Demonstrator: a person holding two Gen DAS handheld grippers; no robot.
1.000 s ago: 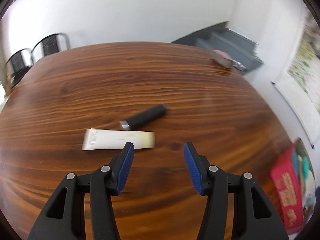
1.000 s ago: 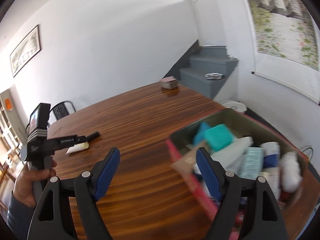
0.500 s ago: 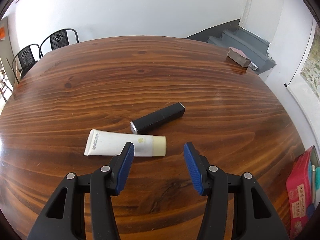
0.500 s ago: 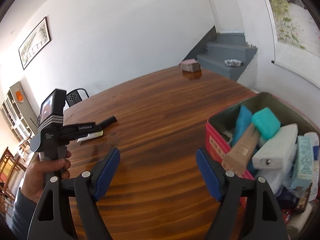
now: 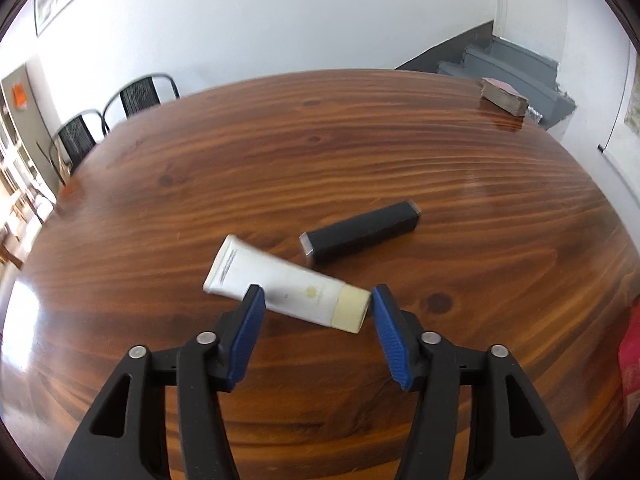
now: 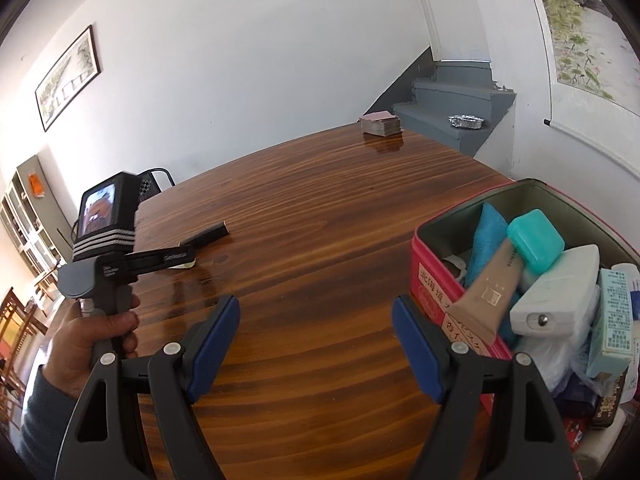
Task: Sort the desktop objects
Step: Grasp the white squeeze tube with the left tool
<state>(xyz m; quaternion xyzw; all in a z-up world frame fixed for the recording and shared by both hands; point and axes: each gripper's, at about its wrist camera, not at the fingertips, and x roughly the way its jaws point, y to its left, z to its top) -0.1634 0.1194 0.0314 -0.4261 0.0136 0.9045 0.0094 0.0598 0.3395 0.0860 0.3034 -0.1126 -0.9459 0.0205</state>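
Observation:
A white tube (image 5: 280, 284) with a cream cap lies on the wooden table (image 5: 280, 152), with a black rectangular stick (image 5: 360, 236) just beyond it. My left gripper (image 5: 316, 300) is open, its blue fingertips on either side of the tube's cap end, low over the table. My right gripper (image 6: 316, 316) is open and empty above the table, left of a red tin box (image 6: 436, 280) filled with several toiletries. In the right wrist view the left gripper's body (image 6: 120, 264) hides most of the tube; the black stick (image 6: 212, 234) shows behind it.
A stack of cards (image 5: 504, 96) sits at the table's far right edge; it also shows in the right wrist view (image 6: 380, 122). Black chairs (image 5: 136, 100) stand at the far left. Grey stairs (image 6: 452, 100) rise behind the table. The red box edge (image 5: 630, 352) shows at right.
My left gripper has moved forward and down, so its fingertips now flank the tube's cap end. My right gripper has swung a little, bringing the red box closer at right.

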